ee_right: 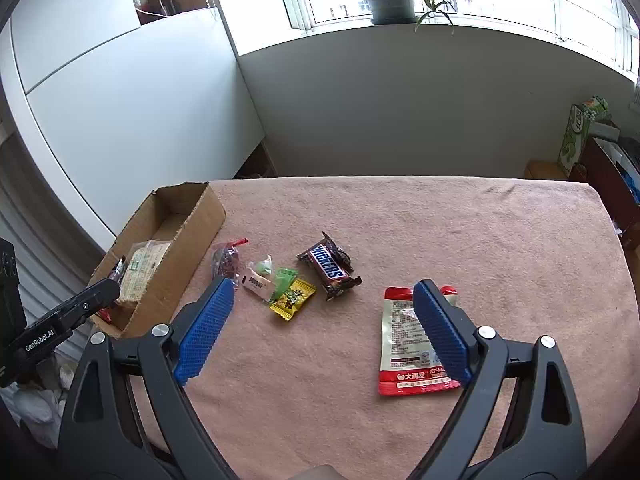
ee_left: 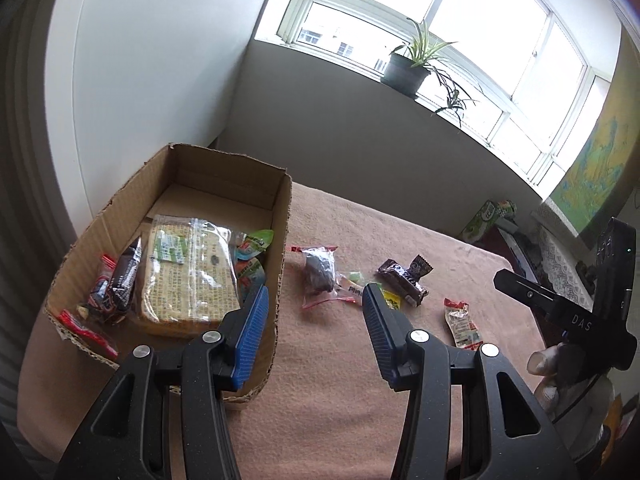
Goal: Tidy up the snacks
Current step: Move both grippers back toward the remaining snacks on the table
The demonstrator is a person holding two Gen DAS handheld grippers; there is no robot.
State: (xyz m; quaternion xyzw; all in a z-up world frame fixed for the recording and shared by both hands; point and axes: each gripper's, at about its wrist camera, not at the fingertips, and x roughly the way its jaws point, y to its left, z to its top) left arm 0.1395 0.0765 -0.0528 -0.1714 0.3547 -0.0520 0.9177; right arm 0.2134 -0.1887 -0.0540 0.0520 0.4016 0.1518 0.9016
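A cardboard box [ee_left: 280, 216] stands at the table's left and holds a cracker pack [ee_left: 188, 276] and small wrapped snacks; it shows in the right wrist view too [ee_right: 208, 216]. Loose on the pink cloth lie a dark snack in a clear bag [ee_left: 320, 270], a Snickers bar [ee_right: 330, 268], a yellow candy [ee_right: 294, 300], a white and green candy [ee_right: 262, 280] and a red-and-white pouch [ee_right: 404, 344]. My left gripper [ee_left: 314, 294] is open and empty beside the box. My right gripper [ee_right: 322, 292] is open and empty above the cloth, near the pouch.
The table is covered by a pink cloth [ee_right: 440, 224] and stands against a grey wall under a window with a potted plant [ee_right: 392, 0]. A white cabinet [ee_right: 120, 100] stands left. A green carton [ee_right: 576, 136] and clutter sit right.
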